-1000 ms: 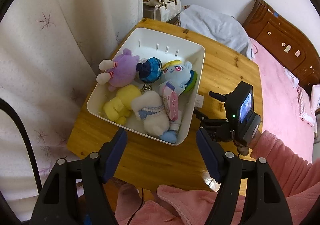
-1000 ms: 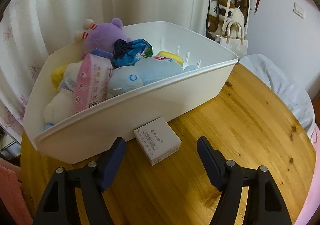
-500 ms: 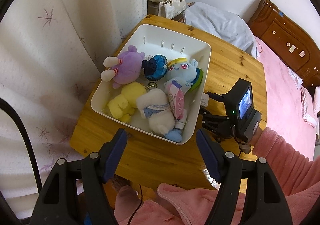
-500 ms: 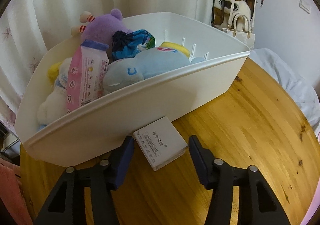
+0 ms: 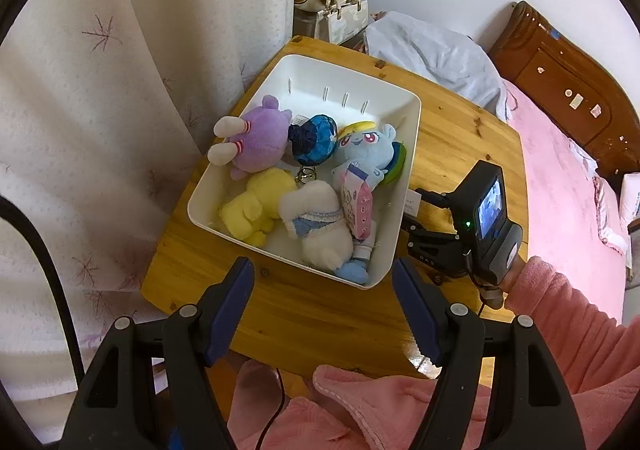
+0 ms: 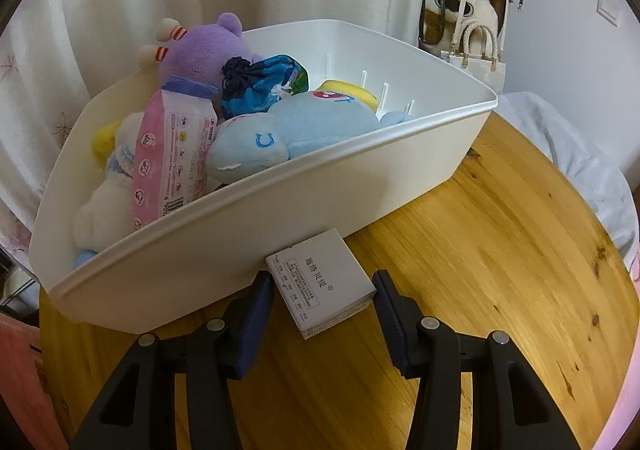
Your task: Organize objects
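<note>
- The small white box (image 6: 322, 282) lies flat on the table (image 6: 500, 250) against the bin's (image 6: 280, 206) near wall, long axis slanting across the jaws
- Right gripper (image 6: 322, 304) straddles it — jaws closing, pads not yet pressing
- Left gripper (image 5: 322, 310) hangs open and empty — farther off

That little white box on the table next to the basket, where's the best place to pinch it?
Pinch the small white box across its two long side edges, coming down from above on the side away from the white bin. It lies flat with its far end against the bin's wall. The right gripper is closing around it that way.
</note>
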Tool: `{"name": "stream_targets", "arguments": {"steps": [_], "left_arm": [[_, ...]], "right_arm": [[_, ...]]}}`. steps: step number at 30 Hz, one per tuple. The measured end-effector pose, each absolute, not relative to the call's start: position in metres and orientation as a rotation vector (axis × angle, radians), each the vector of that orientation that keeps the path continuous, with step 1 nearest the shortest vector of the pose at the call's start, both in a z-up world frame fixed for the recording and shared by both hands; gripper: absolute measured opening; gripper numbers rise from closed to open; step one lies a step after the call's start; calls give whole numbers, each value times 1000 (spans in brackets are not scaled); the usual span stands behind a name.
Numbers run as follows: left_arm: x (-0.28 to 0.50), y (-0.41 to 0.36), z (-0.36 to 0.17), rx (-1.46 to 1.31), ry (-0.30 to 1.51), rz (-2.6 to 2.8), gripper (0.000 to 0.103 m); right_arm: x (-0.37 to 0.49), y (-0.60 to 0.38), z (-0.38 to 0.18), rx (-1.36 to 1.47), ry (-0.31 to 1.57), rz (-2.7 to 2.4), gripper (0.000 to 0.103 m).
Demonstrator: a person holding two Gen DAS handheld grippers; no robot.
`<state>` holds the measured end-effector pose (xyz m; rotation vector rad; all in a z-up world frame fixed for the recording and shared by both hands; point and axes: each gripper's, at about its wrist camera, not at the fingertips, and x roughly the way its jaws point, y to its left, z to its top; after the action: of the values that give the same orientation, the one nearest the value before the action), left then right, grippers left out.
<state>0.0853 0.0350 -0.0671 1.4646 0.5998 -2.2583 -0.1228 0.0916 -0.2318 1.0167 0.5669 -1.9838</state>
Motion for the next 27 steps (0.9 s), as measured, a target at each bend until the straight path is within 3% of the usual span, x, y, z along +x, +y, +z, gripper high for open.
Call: {"name": "stream_targets", "arguments": {"steps": [11,27], "left_arm": [[88,12,-62,1476,554,-2412,75],[98,-49,-68,1502,649,-2604,75]], "right_arm": [[-114,98,-221,1091,578,-2109,51],[-69,87,-173,1157,487,-2378,51]]}}
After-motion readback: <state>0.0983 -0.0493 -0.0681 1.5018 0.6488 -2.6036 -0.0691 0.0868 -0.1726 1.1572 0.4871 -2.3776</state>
